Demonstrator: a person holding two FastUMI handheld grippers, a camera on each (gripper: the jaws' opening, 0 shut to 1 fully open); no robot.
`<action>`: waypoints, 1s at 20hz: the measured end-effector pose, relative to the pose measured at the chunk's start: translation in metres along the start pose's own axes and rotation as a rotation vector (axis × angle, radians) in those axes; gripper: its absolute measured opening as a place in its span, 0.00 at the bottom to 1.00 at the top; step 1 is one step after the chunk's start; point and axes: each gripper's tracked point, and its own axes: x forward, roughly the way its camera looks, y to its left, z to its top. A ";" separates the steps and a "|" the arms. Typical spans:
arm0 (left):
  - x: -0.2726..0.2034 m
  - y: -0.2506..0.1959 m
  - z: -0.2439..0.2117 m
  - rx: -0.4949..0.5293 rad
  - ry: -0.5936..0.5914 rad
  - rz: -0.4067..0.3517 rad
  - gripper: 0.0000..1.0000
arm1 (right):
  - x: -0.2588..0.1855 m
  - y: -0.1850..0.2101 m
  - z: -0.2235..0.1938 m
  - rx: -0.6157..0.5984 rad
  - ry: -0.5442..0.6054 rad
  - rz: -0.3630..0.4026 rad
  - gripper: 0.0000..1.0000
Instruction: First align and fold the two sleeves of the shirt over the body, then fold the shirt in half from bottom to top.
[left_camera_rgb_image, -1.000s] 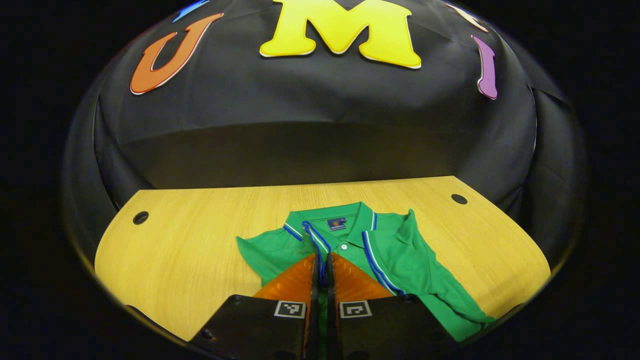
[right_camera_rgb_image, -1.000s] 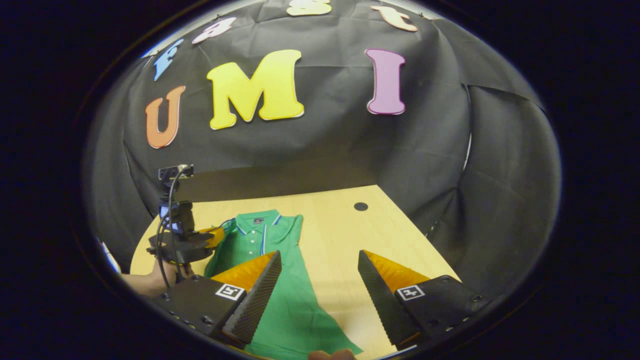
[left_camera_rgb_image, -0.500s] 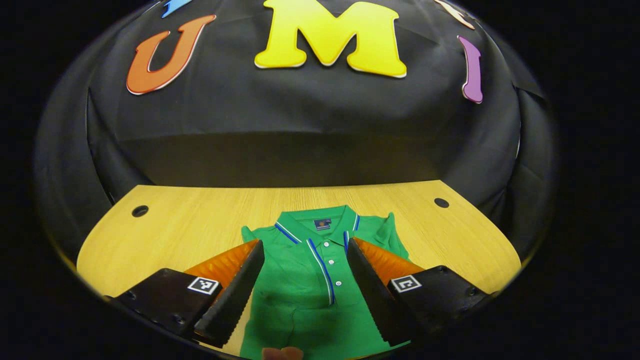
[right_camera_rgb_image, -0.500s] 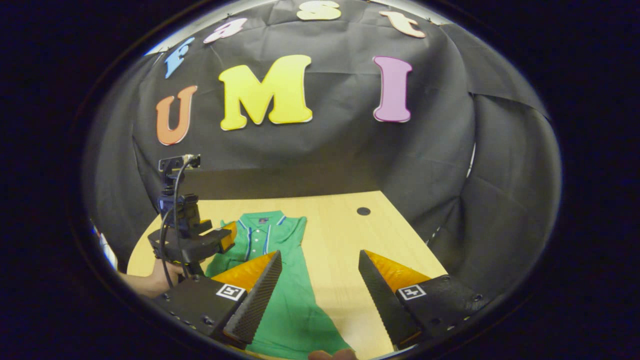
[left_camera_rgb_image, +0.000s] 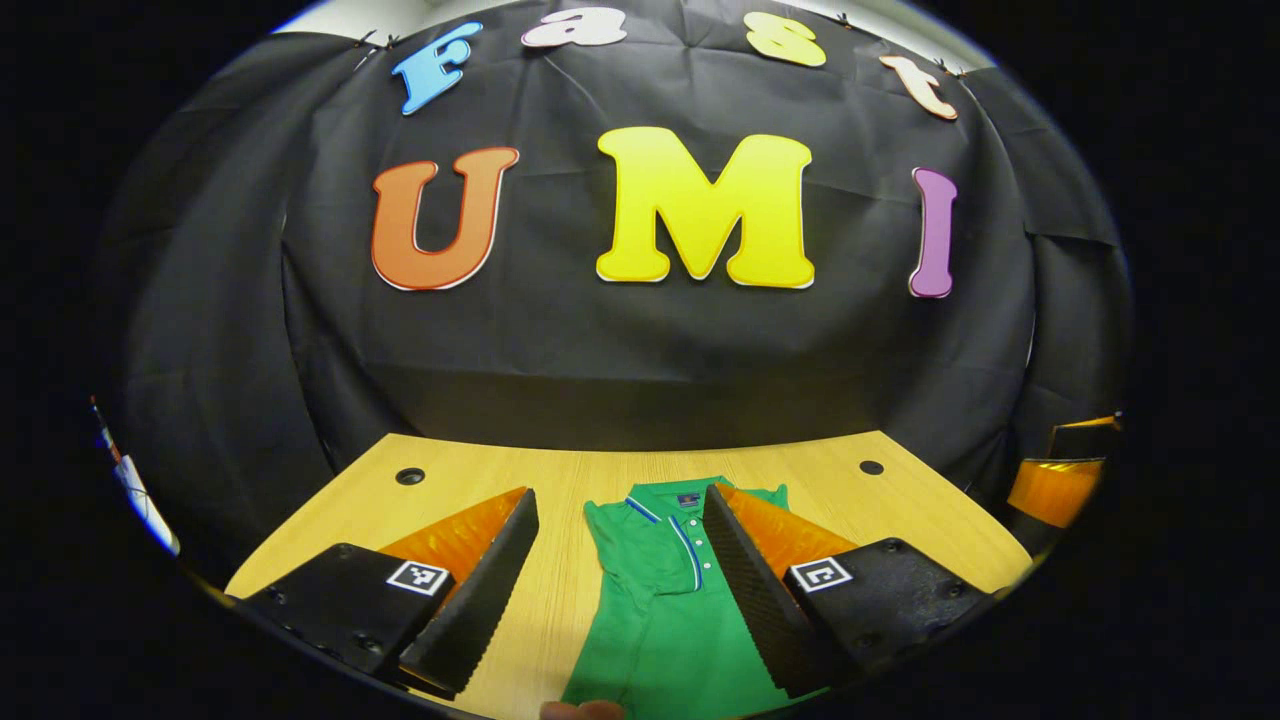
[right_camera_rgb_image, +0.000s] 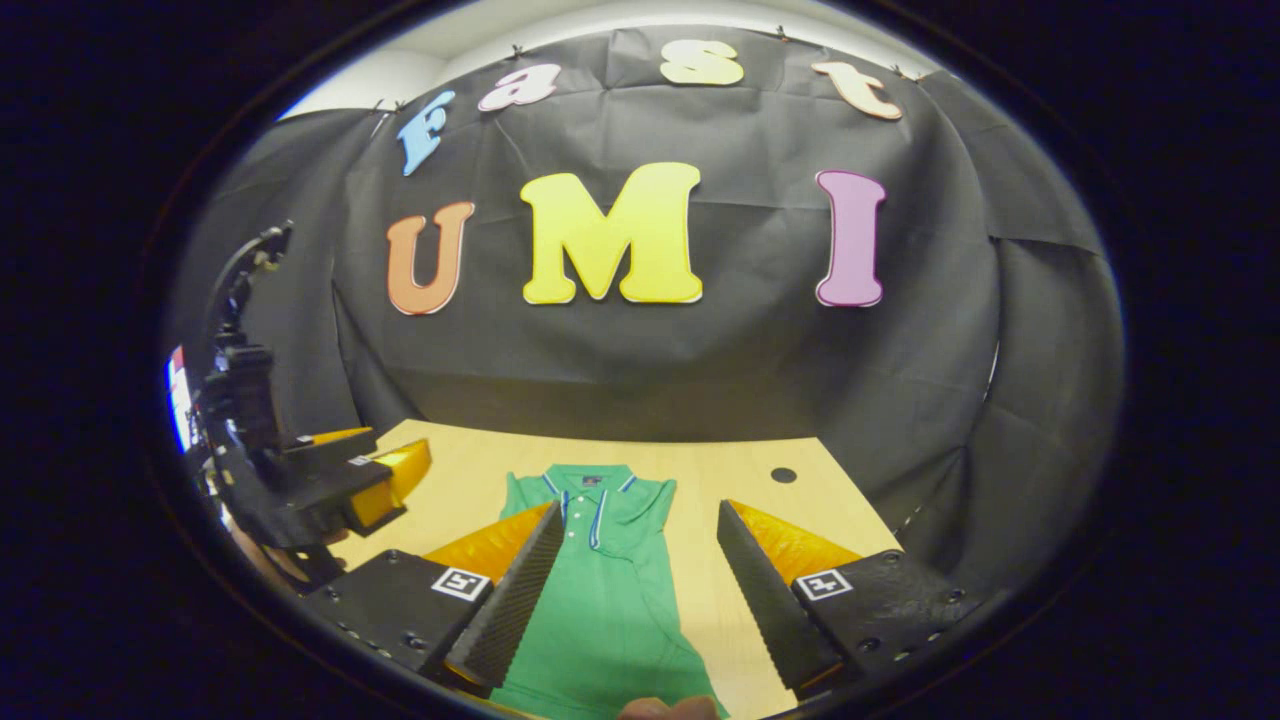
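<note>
Black cloth backed the booth, and a pale wooden table carried the work in front of it. Nearest the left gripper view's camera, the left gripper stood with its fingers spread wide and nothing between them, raised off the green shirt; in the right gripper view the right gripper was likewise wide apart and empty above the same cloth. The shirt lay as a narrow strip running from the table's near edge toward its far edge, collar at the far end, both sleeves apparently already laid in over the body. So the step in hand, as I judged it, was the bottom-to-top fold. To do it well, each gripper should drop to the hem at the near edge, one at each bottom corner, and pinch all layers there so the tucked sleeves did not slide out. Both corners should then travel together, level, toward the collar, and be set down just short of it with the side edges matched. The hem itself sat at or below the bottom of both views, so how flat it lay could not be told. Farther off, a dark round hole marked the table's far right corner.
</note>
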 end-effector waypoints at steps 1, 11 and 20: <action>-0.013 0.004 -0.003 0.003 0.010 0.002 1.00 | -0.005 0.001 -0.003 -0.011 0.002 0.009 0.95; -0.109 0.017 -0.105 0.054 0.222 0.015 1.00 | -0.047 -0.041 -0.112 -0.126 0.151 0.072 0.97; -0.177 0.027 -0.268 0.049 0.646 -0.027 1.00 | -0.066 -0.088 -0.253 -0.082 0.500 0.039 0.96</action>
